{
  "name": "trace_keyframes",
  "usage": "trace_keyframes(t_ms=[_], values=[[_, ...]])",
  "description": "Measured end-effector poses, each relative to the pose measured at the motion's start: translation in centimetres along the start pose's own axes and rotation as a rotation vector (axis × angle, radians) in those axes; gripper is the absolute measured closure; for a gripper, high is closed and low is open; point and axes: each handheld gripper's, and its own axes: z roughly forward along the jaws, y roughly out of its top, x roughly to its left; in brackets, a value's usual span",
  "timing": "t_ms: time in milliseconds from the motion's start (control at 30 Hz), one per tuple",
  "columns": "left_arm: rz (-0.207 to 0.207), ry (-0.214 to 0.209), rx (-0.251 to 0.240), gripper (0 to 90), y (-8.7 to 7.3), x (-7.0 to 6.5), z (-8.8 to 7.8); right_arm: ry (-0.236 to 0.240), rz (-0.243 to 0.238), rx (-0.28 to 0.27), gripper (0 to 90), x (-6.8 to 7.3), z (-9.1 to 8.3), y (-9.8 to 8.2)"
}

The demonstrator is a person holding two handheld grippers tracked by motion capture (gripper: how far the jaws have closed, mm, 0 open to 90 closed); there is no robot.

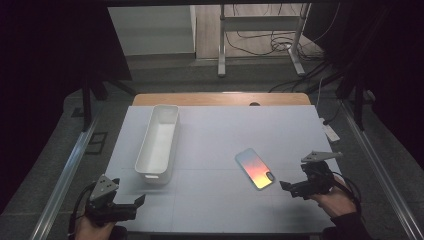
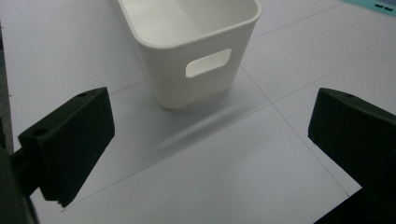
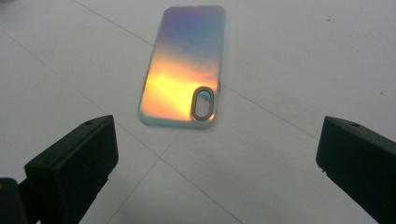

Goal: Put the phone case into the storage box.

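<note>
Both pairs of black jaws stand wide apart with nothing between them: the right gripper [image 1: 295, 189] hovers low over the pale grey surface [image 1: 215, 145], and the left gripper [image 1: 127, 206] waits at the near corner. Just ahead of the right jaws, apart from them and flat on the surface, lies the iridescent orange-to-violet phone case with an oval camera cut-out [image 3: 183, 67], its cut-out end nearest the jaws. Ahead of the left jaws stands the long white plastic bin with a handle slot [image 2: 194, 44], with nothing visible inside. Judging from this, the step in hand is the approach to the case, probably to put it in the bin. Next the right jaws must advance, drop to the surface and straddle the case's thin edges before closing.
</note>
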Motion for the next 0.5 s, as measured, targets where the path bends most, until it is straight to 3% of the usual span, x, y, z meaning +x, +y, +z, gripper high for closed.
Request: trace_keyframes(t_ms=[500], values=[[0.005, 0.002, 0.003, 1.3, 0.0, 0.0, 0.0, 0.004, -0.01, 0.045, 0.0, 0.2, 2.1, 1.9]])
